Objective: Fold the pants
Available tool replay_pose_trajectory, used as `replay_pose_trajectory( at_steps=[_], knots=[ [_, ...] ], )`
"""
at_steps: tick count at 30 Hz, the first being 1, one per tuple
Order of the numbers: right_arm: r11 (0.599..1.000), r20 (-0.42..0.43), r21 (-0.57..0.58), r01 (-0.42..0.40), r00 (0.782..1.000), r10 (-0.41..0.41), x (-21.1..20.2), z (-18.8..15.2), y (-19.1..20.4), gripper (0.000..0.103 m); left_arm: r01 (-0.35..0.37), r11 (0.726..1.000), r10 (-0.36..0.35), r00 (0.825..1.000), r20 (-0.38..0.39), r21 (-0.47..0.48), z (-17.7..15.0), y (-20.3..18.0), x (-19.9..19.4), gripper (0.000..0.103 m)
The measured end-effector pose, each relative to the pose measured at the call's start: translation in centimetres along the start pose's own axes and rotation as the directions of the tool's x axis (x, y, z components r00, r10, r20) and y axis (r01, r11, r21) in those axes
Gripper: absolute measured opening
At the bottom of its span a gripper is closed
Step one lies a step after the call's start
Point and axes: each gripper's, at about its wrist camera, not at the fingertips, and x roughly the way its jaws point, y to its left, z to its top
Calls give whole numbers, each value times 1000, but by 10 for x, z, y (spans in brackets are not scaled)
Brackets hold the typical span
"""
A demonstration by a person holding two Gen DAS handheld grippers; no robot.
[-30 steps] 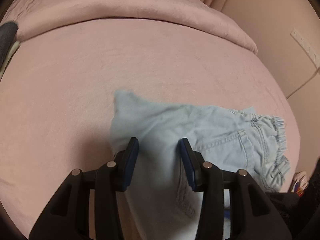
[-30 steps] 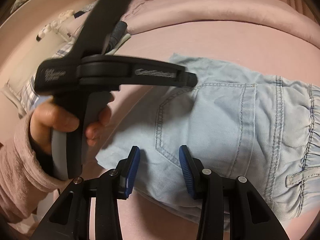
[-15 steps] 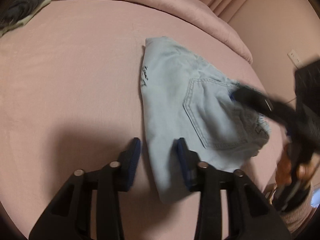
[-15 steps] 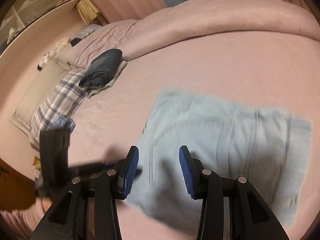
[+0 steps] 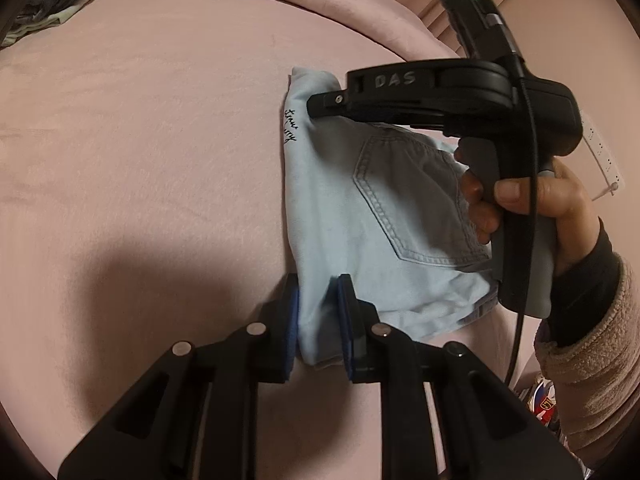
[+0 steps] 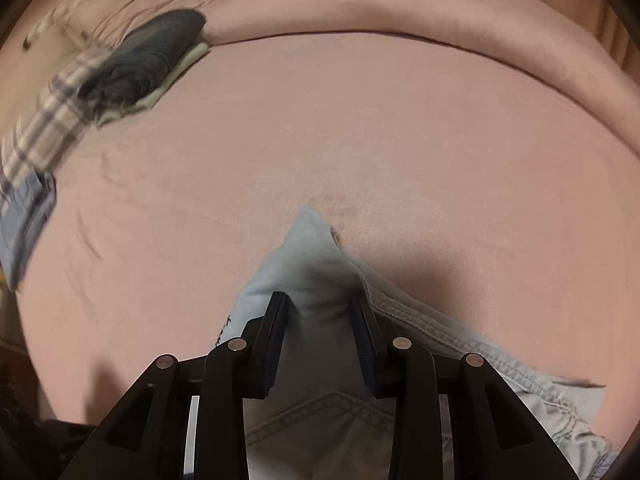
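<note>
Item one — pants (image 5: pixel 384 220): light blue denim, folded into a compact block on the pink bed (image 5: pixel 140 160), lying toward the bed's right side as my left wrist camera sees it. A back pocket (image 5: pixel 404 204) faces up; a line of dark script runs along the folded left edge.

Item two — left gripper (image 5: pixel 318 316): I see its two blue-padded fingers (image 5: pixel 290 320) set either side of the near corner of the folded block, the cloth standing between them. The pads sit close against the denim, but I cannot tell whether they actually pinch it or merely bracket it.

Item three — right gripper (image 6: pixel 320 340): from its own camera the fingers (image 6: pixel 276 344) are spread, with a raised corner of the pants (image 6: pixel 316 276) between them; a gap shows beside each pad, so nothing is clamped. In the left wrist view the same tool (image 5: pixel 332 102) appears side-on at the far corner of the block, its tip down on the fabric, held by my right hand (image 5: pixel 536 200) in a fleece sleeve (image 5: pixel 588 364).

Item four — surroundings: a rolled pink duvet (image 6: pixel 400 12) along the far edge of the bed; a dark folded garment (image 6: pixel 148 56) on a pale one near the far left corner; a plaid pillow (image 6: pixel 48 120) at the left edge, blurred; a white power strip (image 5: pixel 604 156) on the wall to the right.
</note>
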Motion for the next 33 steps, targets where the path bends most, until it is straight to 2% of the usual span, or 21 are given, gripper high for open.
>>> replay_pose_trajectory(
  at_steps=[4,7,9,13,16,19,23,25,27,30,33],
  knots=[
    [996,54,73,-52,997,48,-21,-13,-9,35,-16,1000,16,1000,4,13,-3,-4,-1,20],
    [990,110,85,-110,989,100,-55,-38,-10,35,-17,1000,17,1000,1,8,-2,-3,-1,20],
    [990,131,76,-118,986,107,-72,-58,-6,35,-20,1000,20,1000,1,5,-1,1,-3,20],
    [995,127,38,-89,988,83,-99,-101,-1,35,-33,999,33,999,2,9,0,-4,-2,20],
    [996,111,13,-83,990,81,-103,-117,8,35,-41,999,41,999,-1,9,1,-6,-1,20],
    [999,49,-5,-34,998,34,-79,-124,19,35,-56,998,56,998,-5,15,0,-5,-1,20],
    [998,64,-50,27,998,-23,-74,-129,26,35,-93,995,93,996,0,37,1,-12,-1,20],
    [999,60,-32,-17,998,19,-83,-125,22,35,-102,994,102,995,-3,43,3,-14,0,20],
    [999,93,-1,-38,995,38,-96,-125,12,35,-116,992,116,993,-3,51,4,-18,-2,22],
    [998,157,56,-19,988,10,-120,-129,-10,35,-148,987,147,989,9,69,7,-24,-4,21],
    [992,183,122,22,982,-44,-133,-138,-35,35,-176,979,173,984,34,99,12,-33,-7,21]
  ],
)
